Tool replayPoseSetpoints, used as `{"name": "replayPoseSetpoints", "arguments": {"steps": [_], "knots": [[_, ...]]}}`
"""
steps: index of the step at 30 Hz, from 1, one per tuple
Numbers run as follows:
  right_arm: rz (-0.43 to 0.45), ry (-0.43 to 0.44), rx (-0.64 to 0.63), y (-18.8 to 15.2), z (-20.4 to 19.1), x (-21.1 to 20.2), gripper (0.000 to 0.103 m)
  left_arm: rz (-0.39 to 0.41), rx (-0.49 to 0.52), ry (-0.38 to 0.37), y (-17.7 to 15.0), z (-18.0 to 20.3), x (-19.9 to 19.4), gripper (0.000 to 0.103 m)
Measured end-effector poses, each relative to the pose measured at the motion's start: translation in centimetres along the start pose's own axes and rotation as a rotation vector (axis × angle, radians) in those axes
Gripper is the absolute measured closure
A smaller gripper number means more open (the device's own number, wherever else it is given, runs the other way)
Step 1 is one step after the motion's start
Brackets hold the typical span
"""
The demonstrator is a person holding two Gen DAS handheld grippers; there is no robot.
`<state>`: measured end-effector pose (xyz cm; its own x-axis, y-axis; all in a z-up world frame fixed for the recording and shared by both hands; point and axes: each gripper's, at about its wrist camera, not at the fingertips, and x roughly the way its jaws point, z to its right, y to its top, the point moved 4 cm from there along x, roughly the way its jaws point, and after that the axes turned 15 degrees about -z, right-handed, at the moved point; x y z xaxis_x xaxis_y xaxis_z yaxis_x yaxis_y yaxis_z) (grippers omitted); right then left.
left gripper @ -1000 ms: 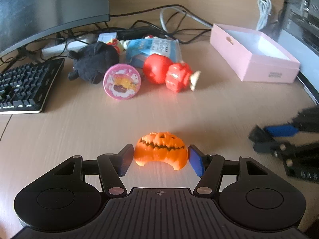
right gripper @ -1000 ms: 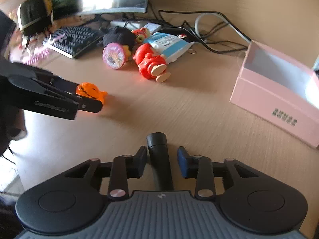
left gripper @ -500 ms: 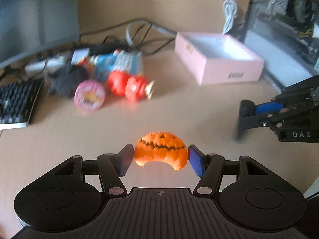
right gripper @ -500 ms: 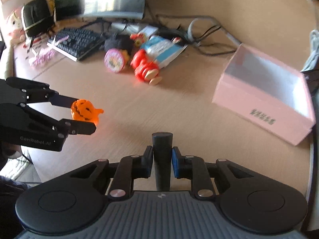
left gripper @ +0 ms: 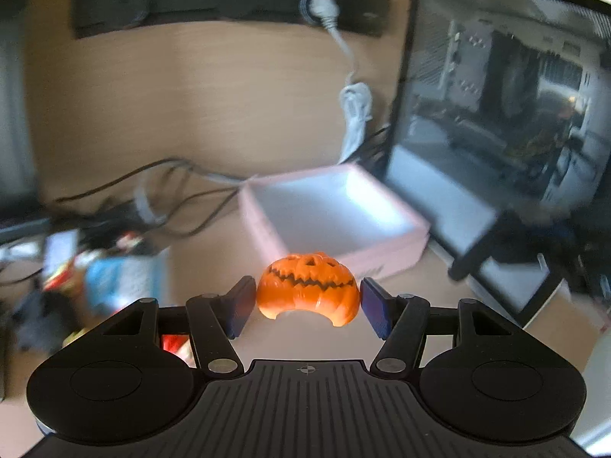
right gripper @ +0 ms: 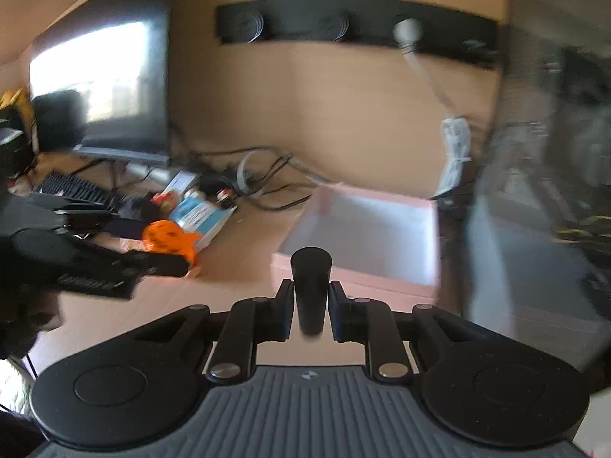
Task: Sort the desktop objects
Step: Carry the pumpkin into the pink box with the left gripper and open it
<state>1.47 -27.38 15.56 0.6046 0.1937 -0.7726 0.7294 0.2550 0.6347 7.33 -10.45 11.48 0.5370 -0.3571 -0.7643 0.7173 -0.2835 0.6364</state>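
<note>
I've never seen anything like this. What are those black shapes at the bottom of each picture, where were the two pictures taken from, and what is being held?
No robot here: a person holds a two-finger gripper in each hand, and each carries a wide-angle camera looking forward along its fingers. The black shapes are the gripper bodies.

The left wrist view shows the left gripper clamped on an orange jack-o'-lantern pumpkin toy, lifted off the desk.

The right wrist view shows the right gripper, whose jaws have just been closing, gripping a black cylinder. The left gripper and pumpkin also appear there, at the left.

Ahead on the wooden desk lies an open pink box, empty as far as visible. Further left are cables, a keyboard, a monitor and blurred toys and packets.
</note>
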Motion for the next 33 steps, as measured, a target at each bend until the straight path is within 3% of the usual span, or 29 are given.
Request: {"name": "replayPoseSetpoints", "arguments": {"steps": [4, 6, 10, 11, 14, 20, 24, 26, 29, 33], "knots": [[0.006, -0.030, 0.061, -1.2, 1.4, -1.1, 0.085, 0.042, 0.061, -0.017, 4.9, 1.6, 2.7, 0.037], [-0.007, -0.042, 0.096, -1.9, 1.8, -1.1, 0.089, 0.051, 0.062, -0.015, 7.3, 1.9, 4.4, 0.036], [-0.018, -0.050, 0.145, -2.4, 2.5, -0.8, 0.090, 0.043, -0.005, 0.008, 9.0, 0.9, 6.0, 0.018], [-0.017, -0.052, 0.148, -2.6, 2.7, -0.8, 0.092, 0.047, -0.028, 0.015, 8.7, 0.4, 5.8, 0.010], [-0.040, -0.045, 0.137, -2.7, 3.3, 0.4, 0.092, 0.014, -0.072, 0.050, 6.6, -1.1, 5.2, 0.008], [-0.228, -0.034, 0.006, -7.4, 3.6, 3.8, 0.088, -0.095, -0.158, 0.062, -0.7, -3.0, 4.1, 0.005], [-0.331, -0.028, 0.053, -10.6, 4.0, 6.0, 0.086, -0.208, -0.199, 0.041, -4.5, -3.7, 5.2, 0.005], [-0.341, -0.035, 0.110, -10.7, 4.3, 7.2, 0.085, -0.236, -0.197, 0.039, -5.5, -3.9, 5.2, 0.005], [-0.303, -0.007, 0.173, -9.9, 4.3, 7.9, 0.073, -0.240, -0.177, 0.028, -6.1, -3.3, 4.7, 0.005], [-0.274, -0.001, 0.153, -8.8, 3.1, 8.9, 0.071, -0.237, -0.126, 0.014, -6.9, -2.1, 4.0, 0.003]]}}
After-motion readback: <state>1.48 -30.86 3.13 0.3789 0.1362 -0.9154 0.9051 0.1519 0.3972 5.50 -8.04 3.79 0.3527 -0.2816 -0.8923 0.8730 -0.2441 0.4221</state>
